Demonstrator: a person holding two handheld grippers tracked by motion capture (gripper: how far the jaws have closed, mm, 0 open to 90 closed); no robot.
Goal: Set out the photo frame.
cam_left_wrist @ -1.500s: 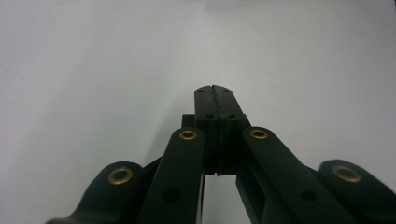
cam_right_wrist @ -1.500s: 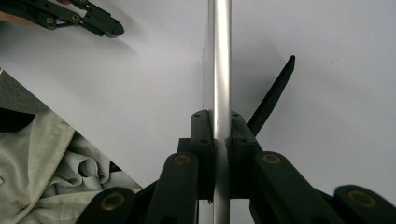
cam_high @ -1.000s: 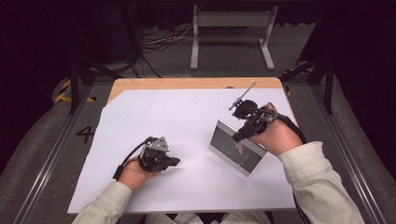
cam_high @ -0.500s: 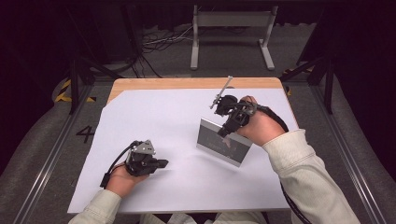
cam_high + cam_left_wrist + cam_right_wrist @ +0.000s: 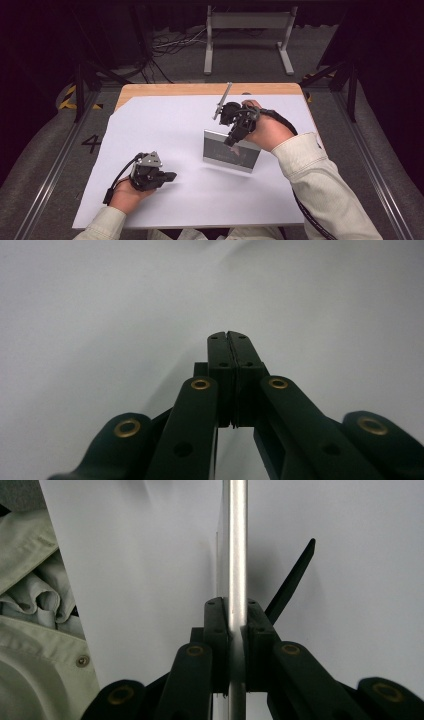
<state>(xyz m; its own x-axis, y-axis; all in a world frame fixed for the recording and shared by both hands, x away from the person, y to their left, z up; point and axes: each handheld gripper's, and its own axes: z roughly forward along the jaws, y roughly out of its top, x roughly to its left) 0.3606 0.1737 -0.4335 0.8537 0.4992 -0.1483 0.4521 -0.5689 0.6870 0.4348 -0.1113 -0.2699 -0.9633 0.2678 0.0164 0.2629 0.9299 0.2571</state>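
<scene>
A silver-framed picture frame [image 5: 231, 154] with a dark pane stands upright on the white sheet [image 5: 165, 125], right of centre. My right gripper [image 5: 233, 140] comes down on its top edge and is shut on it. In the right gripper view the two pads [image 5: 216, 630] clamp the thin metal edge of the frame [image 5: 234, 540], and the frame's black back strut [image 5: 294, 577] slants to the right. My left gripper [image 5: 172, 176] rests low on the sheet at the near left, shut with nothing in it. Its pads [image 5: 220, 365] meet over bare white paper.
The white sheet covers a wooden table whose far edge [image 5: 200, 89] shows. A metal stand [image 5: 247, 30] and cables [image 5: 170, 47] lie on the floor beyond. Rails [image 5: 45, 175] run along both sides. A pale sleeve [image 5: 30, 610] lies left of the right gripper.
My right hand has carried the upright frame leftward across the sheet. My left hand has slid a little to the left and stays shut.
</scene>
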